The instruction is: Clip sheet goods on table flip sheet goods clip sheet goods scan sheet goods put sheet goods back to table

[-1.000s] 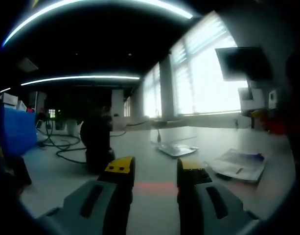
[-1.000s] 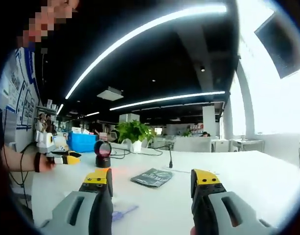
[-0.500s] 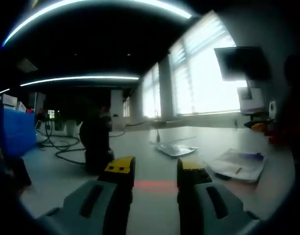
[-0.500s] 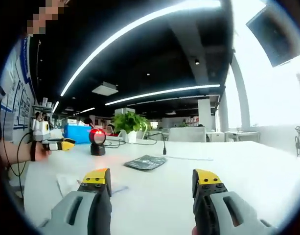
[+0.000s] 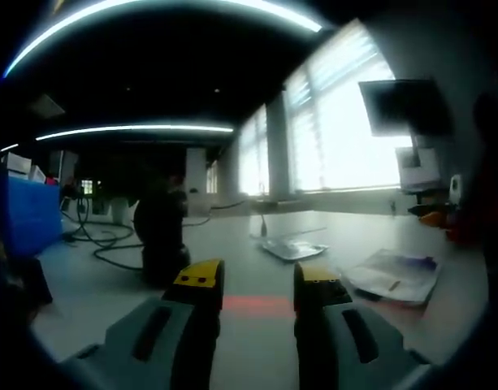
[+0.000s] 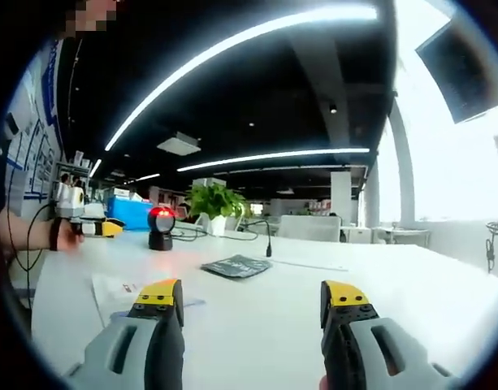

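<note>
In the left gripper view, your left gripper [image 5: 258,284] has its yellow-tipped jaws set a narrow gap apart, nothing between them and nothing touched; they hang over the white table [image 5: 257,252], where a red scan line [image 5: 257,305] falls across the surface just past the tips. The black scanner [image 5: 161,240] stands to the left of the jaws, a dark flat sheet pack [image 5: 293,246] lies further out on the table, and a pale sheet pack [image 5: 395,275] lies to the right — both well clear of the jaws. In the right gripper view, your right gripper [image 6: 253,296] has its jaws wide apart and empty above the table. A white sheet pack [image 6: 123,288] lies flat beside the left jaw, the dark one [image 6: 235,266] lies further off, and the scanner glows red at far left, near your other hand [image 6: 66,234].
</note>
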Tool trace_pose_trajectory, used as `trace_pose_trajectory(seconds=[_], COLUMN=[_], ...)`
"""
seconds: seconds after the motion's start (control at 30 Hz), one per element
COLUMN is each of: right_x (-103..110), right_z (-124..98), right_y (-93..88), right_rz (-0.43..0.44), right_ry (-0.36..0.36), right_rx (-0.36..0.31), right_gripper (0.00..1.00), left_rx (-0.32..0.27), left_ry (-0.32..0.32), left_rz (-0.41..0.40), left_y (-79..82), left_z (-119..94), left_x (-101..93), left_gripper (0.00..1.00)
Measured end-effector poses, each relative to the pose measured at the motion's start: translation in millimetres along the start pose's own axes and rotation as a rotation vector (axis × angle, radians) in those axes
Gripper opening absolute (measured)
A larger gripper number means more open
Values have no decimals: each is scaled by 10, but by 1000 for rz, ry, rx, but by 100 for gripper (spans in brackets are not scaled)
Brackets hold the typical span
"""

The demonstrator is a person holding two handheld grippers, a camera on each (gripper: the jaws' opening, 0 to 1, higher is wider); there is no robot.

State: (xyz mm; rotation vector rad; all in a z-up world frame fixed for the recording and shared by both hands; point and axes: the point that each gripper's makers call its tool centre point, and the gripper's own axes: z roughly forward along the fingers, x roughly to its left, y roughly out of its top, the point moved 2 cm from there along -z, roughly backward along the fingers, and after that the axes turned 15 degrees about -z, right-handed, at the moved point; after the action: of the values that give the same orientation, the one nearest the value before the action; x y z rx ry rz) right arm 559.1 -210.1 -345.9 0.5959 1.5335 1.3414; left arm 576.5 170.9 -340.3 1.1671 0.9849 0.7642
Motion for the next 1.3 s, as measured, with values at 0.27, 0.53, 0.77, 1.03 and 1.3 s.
trace_pose_trajectory(seconds=[0.27,0.53,0.77,1.03,1.3], right_x=[-15,30,-6,5,5], right_z=[6,21,11,8,8], right_y=[-44,-74,-73,-70,-84], right_rz=[-14,-33,-7,-10,-16], right_ry=[-10,9,3,8,7], right_rx=[18,34,25,23,31], right_gripper=[62,61,59,59,58], left_rx=[-3,-8,-4,2,3], left_ry=[-15,-20,-20,-17,-19], left_rz=[5,-13,-8,0,-2], left_y=[5,9,-3,-19,-25], left_z=[1,4,7,9,11], left_x=[-15,15,20,21,24], left_gripper=[27,27,27,27,27])
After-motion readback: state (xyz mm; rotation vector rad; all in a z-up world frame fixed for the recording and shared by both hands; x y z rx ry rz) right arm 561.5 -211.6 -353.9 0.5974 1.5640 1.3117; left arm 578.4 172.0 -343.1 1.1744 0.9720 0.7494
